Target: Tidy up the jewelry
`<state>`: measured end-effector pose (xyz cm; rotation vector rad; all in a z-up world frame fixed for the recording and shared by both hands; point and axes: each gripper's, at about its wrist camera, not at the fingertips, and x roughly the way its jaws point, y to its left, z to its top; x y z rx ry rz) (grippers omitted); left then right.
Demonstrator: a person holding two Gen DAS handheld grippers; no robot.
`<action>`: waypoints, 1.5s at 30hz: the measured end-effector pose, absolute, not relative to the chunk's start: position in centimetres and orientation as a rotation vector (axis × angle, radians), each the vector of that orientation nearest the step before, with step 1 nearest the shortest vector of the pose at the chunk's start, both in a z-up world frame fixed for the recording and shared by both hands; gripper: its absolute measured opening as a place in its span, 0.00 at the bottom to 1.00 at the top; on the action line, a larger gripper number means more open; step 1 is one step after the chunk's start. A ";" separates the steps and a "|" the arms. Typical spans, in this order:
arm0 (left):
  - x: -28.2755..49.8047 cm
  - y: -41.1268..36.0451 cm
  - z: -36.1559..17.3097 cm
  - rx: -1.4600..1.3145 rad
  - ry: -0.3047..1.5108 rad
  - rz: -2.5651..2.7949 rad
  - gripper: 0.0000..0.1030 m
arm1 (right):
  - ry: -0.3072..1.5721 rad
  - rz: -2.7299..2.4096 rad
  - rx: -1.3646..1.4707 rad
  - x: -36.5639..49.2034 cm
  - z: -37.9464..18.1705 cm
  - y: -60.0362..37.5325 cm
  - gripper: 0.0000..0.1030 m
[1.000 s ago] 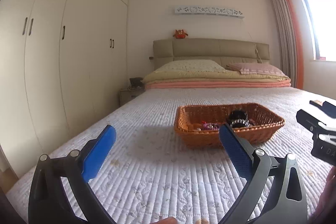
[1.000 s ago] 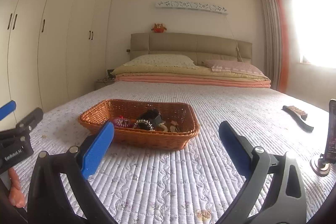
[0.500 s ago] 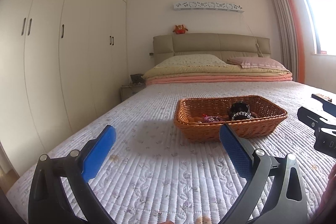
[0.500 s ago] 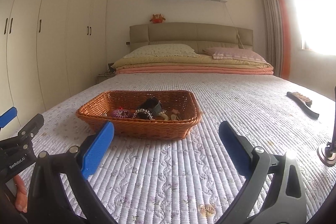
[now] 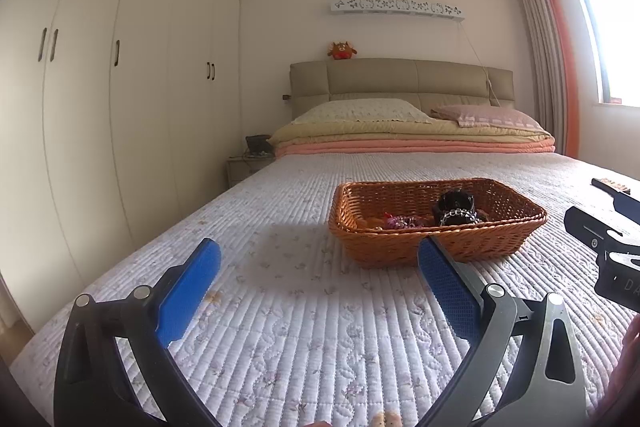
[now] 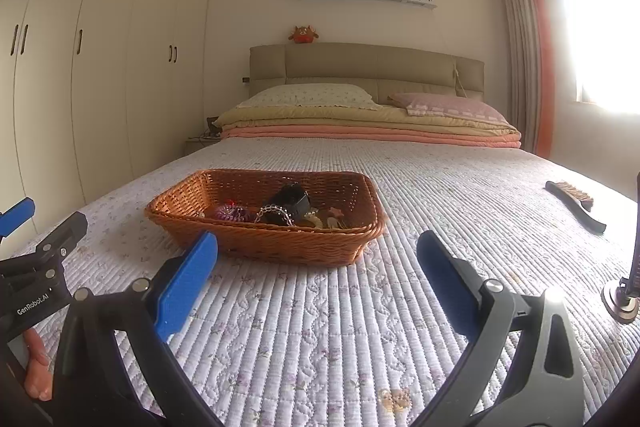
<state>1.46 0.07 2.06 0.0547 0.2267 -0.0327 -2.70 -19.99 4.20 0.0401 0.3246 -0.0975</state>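
Both black grippers with blue pads are held low over the white quilted bedspread (image 5: 304, 327), pointed level toward the headboard. The left gripper (image 5: 320, 267) and the right gripper (image 6: 318, 259) are spread wide, nothing between their fingers. The jewelry (image 6: 276, 214) is heaped inside the brown woven wicker basket (image 6: 280, 247), just ahead of both.

White quilted bedspread (image 6: 400, 307), two pillows (image 6: 308, 95), plush toy (image 6: 303, 34) on headboard (image 6: 360, 65), brush (image 6: 576, 201), white wardrobes (image 5: 120, 107)
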 end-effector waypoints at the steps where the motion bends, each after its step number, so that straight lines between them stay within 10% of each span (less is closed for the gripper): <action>1: 1.5 0.1 2.1 0.053 0.229 -0.033 0.93 | 0.325 -0.098 0.041 -2.7 4.2 -20.0 0.93; 45: 1.6 0.0 2.0 0.052 0.240 -0.034 0.93 | 0.330 -0.097 0.038 -2.7 4.2 -20.0 0.93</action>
